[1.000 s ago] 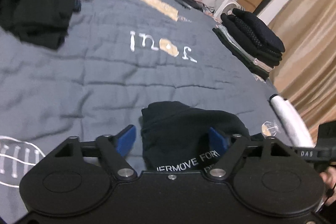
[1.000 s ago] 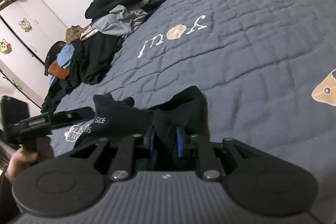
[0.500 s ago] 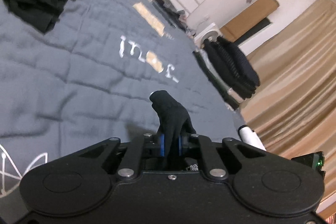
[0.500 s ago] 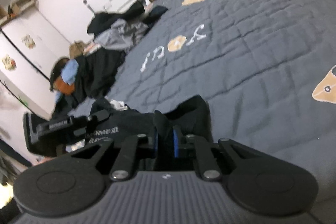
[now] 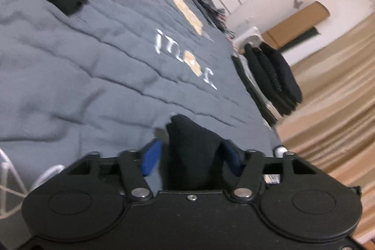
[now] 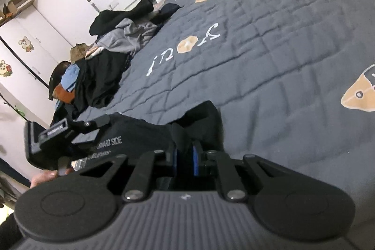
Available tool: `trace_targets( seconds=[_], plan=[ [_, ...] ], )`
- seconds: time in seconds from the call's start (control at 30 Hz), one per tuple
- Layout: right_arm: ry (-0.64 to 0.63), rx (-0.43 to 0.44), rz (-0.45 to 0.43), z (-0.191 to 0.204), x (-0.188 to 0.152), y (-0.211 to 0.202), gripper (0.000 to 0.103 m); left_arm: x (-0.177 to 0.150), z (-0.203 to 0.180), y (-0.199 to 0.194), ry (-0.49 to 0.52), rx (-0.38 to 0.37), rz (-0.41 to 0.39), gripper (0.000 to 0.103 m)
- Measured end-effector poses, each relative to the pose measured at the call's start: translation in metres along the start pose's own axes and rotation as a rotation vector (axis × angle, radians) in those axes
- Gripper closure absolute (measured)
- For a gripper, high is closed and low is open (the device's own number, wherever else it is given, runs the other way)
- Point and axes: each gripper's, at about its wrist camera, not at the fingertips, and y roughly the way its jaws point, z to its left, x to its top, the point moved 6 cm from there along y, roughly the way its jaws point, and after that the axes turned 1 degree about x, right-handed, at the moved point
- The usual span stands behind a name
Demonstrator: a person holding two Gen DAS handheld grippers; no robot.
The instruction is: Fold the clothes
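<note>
garment in hand: a black garment (image 6: 150, 132) with white lettering lies bunched at the near edge of the grey quilt (image 5: 93, 76), stretched between the two tools.
left gripper (image 5: 191, 154): jaws opening; a peak of the black cloth stands between the blue pads (image 5: 152, 154); the left pad looks clear of it, the right pad is half covered by cloth, so i judge the hold released or nearly so.
right gripper (image 6: 185, 156): jaws narrow and clamped on a fold of the same garment, the blue pads pressed to the cloth on either side.
work done, as judged: a stack of folded dark clothes (image 5: 269, 76) sits at the far right edge of the bed in the left wrist view; several items appear finished.
work left, as judged: a loose pile of unfolded clothes (image 6: 105, 62), black, grey, blue and orange, lies on the far left of the quilt in the right wrist view; the garment in hand shows no clean fold yet. the task looks partway through at most.
garment type: cannot tell; only a crumpled band and part of the printing show.
hidden by tools: both tool bodies cover the near part of the garment and the bed edge beneath.
lettering: partly readable in the right wrist view, the rest creased or blocked.
blur: the left wrist view is smeared, so pad contact on the right side is uncertain.
person: only a hand (image 6: 44, 177) gripping the left tool's handle shows, at the lower left of the right wrist view.
far end of bed: more cloth near the wall, too small to sort.
</note>
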Motion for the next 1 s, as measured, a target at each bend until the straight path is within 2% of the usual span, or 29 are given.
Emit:
trace_targets(
  seconds=[0.1, 0.2, 0.3, 0.37, 0.4, 0.47, 0.53, 0.67, 0.77, 0.83, 1.0],
  plan=[
    [0.010, -0.003, -0.013, -0.002, 0.002, -0.004, 0.091, 0.002, -0.001, -0.001, 0.000, -0.019, -0.025, 0.088],
    [0.001, -0.017, -0.042, 0.003, 0.004, -0.006, 0.091, 0.003, -0.001, -0.002, 0.000, -0.031, -0.045, 0.089],
    [-0.028, -0.038, -0.051, 0.007, 0.004, -0.003, 0.091, 0.000, 0.004, 0.004, -0.004, -0.005, -0.030, 0.089],
    [-0.057, -0.052, 0.002, 0.004, -0.002, 0.007, 0.091, -0.002, 0.009, 0.007, -0.017, 0.026, -0.016, 0.080],
    [-0.060, -0.066, 0.028, 0.000, -0.006, 0.013, 0.089, -0.003, 0.012, 0.008, -0.029, 0.042, -0.003, 0.065],
    [-0.068, -0.073, 0.047, -0.001, -0.008, 0.013, 0.088, -0.001, 0.013, 0.005, -0.052, 0.057, 0.013, 0.060],
    [-0.073, -0.076, 0.057, 0.000, -0.006, 0.009, 0.087, 0.006, 0.011, -0.005, -0.056, 0.070, -0.007, 0.049],
    [-0.057, -0.056, 0.039, 0.002, 0.005, -0.009, 0.083, 0.020, 0.004, -0.032, -0.020, 0.089, -0.066, 0.040],
    [-0.065, -0.050, 0.016, 0.005, 0.011, -0.016, 0.081, 0.019, -0.003, -0.036, 0.017, 0.110, -0.065, 0.034],
    [-0.076, -0.060, 0.012, 0.006, 0.011, -0.016, 0.078, 0.015, -0.005, -0.031, 0.030, 0.129, -0.057, 0.025],
    [-0.116, -0.147, 0.060, -0.004, 0.006, -0.008, 0.071, 0.000, 0.003, -0.011, 0.050, 0.184, 0.000, 0.025]
  ],
)
